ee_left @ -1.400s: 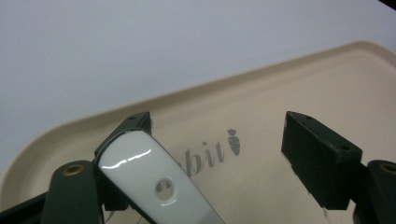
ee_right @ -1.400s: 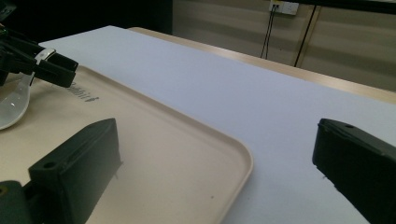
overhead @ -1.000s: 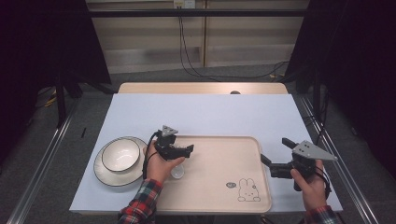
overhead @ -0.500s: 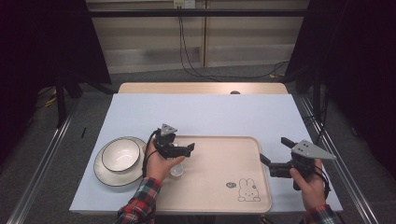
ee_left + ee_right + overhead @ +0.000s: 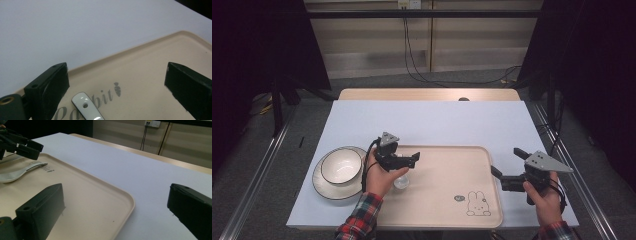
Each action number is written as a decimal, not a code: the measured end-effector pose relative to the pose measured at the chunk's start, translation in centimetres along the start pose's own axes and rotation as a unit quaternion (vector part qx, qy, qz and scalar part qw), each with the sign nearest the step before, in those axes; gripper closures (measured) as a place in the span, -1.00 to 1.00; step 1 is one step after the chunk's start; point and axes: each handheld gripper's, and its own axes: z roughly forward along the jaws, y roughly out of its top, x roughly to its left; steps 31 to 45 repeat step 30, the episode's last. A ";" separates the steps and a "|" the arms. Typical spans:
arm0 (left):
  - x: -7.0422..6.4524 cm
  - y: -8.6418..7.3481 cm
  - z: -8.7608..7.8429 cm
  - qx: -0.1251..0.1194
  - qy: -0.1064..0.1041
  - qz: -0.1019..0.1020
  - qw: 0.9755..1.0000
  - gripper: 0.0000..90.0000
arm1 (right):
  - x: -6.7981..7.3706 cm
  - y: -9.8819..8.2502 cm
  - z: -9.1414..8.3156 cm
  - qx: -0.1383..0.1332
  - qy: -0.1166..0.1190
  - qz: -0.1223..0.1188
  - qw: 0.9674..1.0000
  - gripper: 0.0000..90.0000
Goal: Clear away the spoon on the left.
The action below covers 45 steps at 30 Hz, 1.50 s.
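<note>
White spoon point(image 5: 86, 106) already lies at the tray's point(image 5: 447, 212) nine o'clock; bowl point(image 5: 339, 166) remains outside; both grippers' fingers released, grasping nothing.

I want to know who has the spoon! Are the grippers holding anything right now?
Nothing is held. The left gripper is open above the spoon on the tray, jaws either side of its handle. The right gripper is open too.

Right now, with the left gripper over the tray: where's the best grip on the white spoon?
Probably the handle of the white spoon, near its holed end. It lies flat on the tray, narrow and straight, between the open jaws of the left gripper. Come down from above and close across its width. The bowl end looks broader and curved, likelier to slip.
</note>
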 end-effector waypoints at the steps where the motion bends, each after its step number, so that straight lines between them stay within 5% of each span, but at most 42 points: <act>1: 0.0 0.1 -0.1 -0.001 0.003 -0.003 1.000 -0.88 | 0.1 0.0 0.0 0.004 0.001 0.000 1.000 -0.99; 26: -0.1 1.0 -6.5 -0.062 -0.022 0.003 0.998 -0.87 | 0.3 -0.2 -0.1 0.006 0.007 0.008 1.000 -0.99; 45: 0.3 0.8 -6.8 -0.058 -0.019 -0.001 0.998 -0.87 | 0.3 -0.2 0.0 0.007 0.008 0.009 1.000 -0.99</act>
